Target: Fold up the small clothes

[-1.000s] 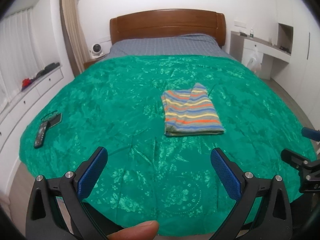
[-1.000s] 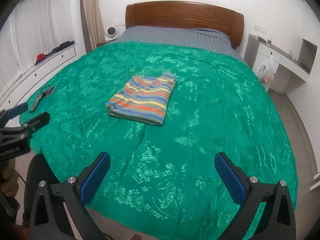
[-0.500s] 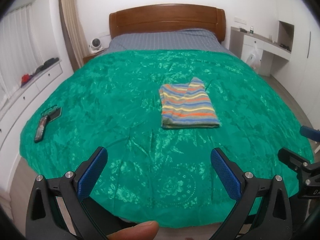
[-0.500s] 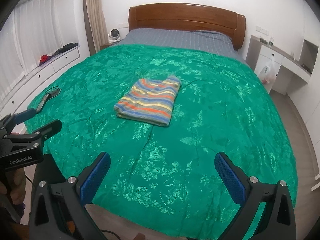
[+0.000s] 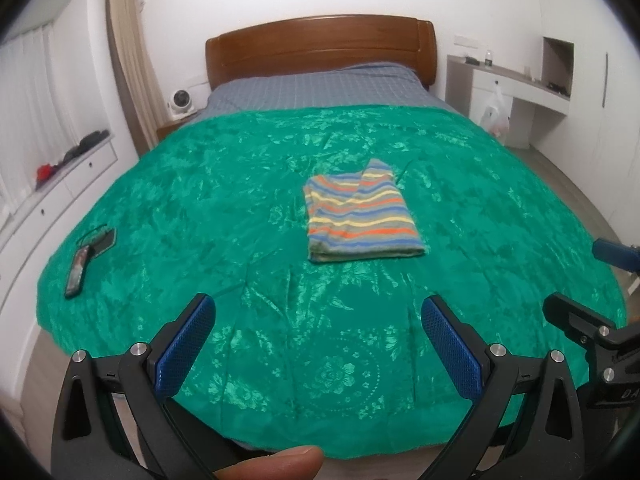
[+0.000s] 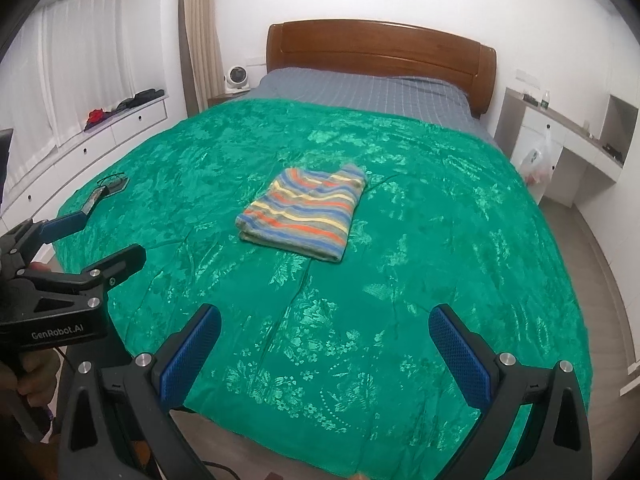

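The left gripper (image 5: 316,340) had its jaws spread wide apart with nothing between them, its blue pads (image 5: 184,344) hanging over the near edge of the bed. The right gripper (image 6: 324,350) was the same: jaws wide apart, holding nothing, over the foot of the bed. Each gripper showed at the edge of the other's view, the right one at the far right of the left wrist view and the left one at the far left of the right wrist view, both well short of the garment.

Beyond the jaws lay the green bedspread (image 5: 240,200), creased and patterned with flowers, covering most of the bed. The striped garment (image 5: 360,216) rested on it near the middle, folded into a neat rectangle, with bands of blue, orange, yellow and grey; it lay flat and well apart from both grippers. Near the bed's left edge sat a remote control (image 5: 77,270) and, just beside it, a small dark object (image 5: 102,239) that I could not identify.

Farther back were the grey sheet (image 5: 320,88), the wooden headboard (image 5: 320,46), a small white fan (image 5: 179,101) on the bedside stand, and a white plastic bag (image 5: 496,114) by the built-in desk on the right.
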Tool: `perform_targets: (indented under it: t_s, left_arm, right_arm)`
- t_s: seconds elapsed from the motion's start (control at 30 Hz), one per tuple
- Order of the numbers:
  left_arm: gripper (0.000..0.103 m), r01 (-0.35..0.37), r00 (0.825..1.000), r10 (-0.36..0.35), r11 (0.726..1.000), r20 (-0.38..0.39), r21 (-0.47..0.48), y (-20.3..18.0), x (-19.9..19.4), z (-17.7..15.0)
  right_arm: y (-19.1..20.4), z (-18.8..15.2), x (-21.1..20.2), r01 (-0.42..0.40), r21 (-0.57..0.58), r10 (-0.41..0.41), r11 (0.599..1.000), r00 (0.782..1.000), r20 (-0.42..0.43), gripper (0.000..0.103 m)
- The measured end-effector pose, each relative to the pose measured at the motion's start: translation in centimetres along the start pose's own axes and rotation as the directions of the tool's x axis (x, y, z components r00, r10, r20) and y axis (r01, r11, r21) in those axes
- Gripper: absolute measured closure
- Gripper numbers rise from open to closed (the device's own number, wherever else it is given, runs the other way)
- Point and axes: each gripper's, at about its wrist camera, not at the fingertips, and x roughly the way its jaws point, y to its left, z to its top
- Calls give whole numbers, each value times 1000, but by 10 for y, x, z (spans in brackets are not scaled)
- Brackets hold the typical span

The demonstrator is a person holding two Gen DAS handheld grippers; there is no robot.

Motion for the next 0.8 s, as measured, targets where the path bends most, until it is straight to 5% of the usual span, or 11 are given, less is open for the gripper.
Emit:
perform_targets:
  t_s: [0.8]
  left_arm:
    - [0,-23,997,19,998,-72,-53,8,2,1]
  right_arm:
    - [6,9,-2,6,32,-5,999,1000,-21,1]
